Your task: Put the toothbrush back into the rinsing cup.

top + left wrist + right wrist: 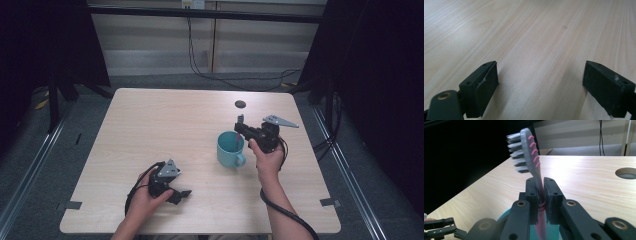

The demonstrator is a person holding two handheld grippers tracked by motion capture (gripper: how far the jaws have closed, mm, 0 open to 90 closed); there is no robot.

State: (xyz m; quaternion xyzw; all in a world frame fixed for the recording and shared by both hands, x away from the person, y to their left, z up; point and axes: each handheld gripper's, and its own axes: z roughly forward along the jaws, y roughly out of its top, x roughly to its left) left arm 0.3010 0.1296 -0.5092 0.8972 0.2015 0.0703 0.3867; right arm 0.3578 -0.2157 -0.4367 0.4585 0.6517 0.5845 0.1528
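Fingers of the right gripper (541,195) are clamped together on the neck of a toothbrush (532,160), with the pink and grey handle pinched between the two black pads. In the right gripper view the brush stands nearly upright, leaning slightly, its white and grey bristles facing left and pink rubber nubs along the back of the head. Below the pads the pink handle runs down into a teal mug (507,216), whose rim shows just beneath the jaws.

In the high view the right gripper (241,124) is held just above and beside the mug (230,150), with the person's right hand (269,156) wrapped round its body and its cable trailing back toward the table's near edge. The mug stands on the table (150,125) right of centre, handle turned toward the near edge. A dark round hole (240,104) lies in the tabletop beyond it, near the far edge.

Fingers of the left gripper (539,82) stand wide apart with nothing between them, only bare pale wood under them in the left gripper view. In the high view the left gripper (179,194) rests low over the table close to the near edge, left of centre, held by the left hand (147,197), well apart from the mug.
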